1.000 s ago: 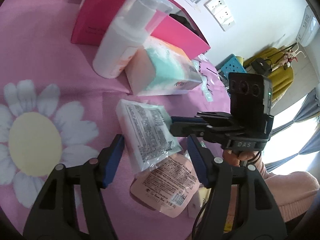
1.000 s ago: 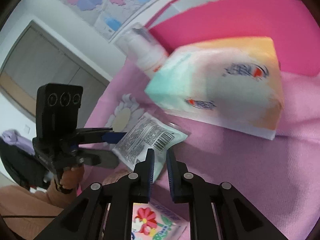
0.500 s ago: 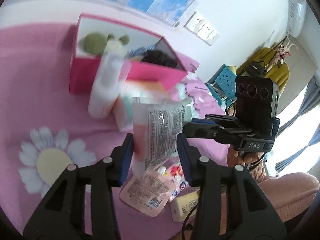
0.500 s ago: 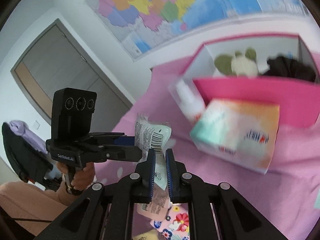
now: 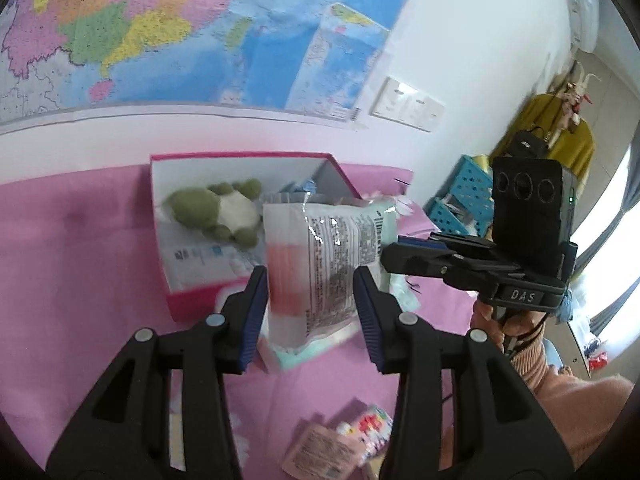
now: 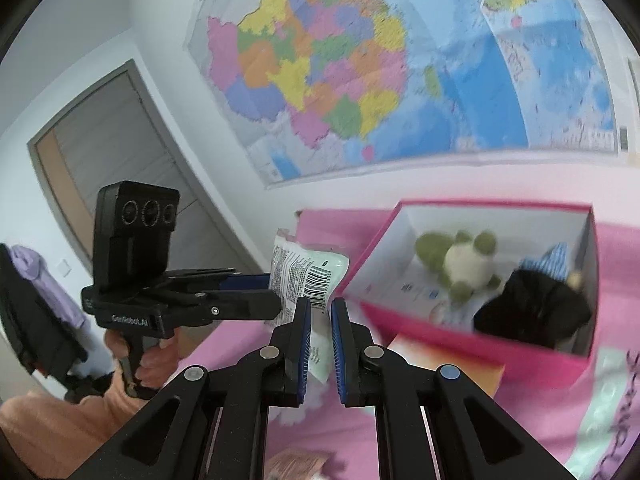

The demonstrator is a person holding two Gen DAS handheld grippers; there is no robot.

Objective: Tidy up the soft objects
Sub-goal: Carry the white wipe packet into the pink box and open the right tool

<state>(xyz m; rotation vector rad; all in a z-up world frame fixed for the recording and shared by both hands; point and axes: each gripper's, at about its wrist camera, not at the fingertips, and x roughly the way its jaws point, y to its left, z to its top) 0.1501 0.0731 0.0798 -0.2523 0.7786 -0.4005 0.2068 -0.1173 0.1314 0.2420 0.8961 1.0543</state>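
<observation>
progress approx halfway: left gripper (image 5: pixel 310 300) & right gripper (image 6: pixel 320 322) both clamped on soft printed plastic packet (image 5: pixel 320 264), lifted just before open pink cardboard box (image 5: pixel 176 296). green-white plush (image 5: pixel 212 212) & black soft item (image 6: pixel 528 312) already inside box; pink sachets (image 5: pixel 320 448) left nearer than box.

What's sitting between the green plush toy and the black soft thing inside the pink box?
In the right wrist view, only bare white box floor separates the green plush toy from the black soft thing; a blue striped item lies behind the black one.

Both grippers, right gripper (image 6: pixel 321 312) and left gripper (image 6: pixel 256 292), pinch the printed soft packet (image 6: pixel 306 272) just left of the pink box (image 6: pixel 460 338) holding a green plush (image 6: pixel 460 260).
</observation>
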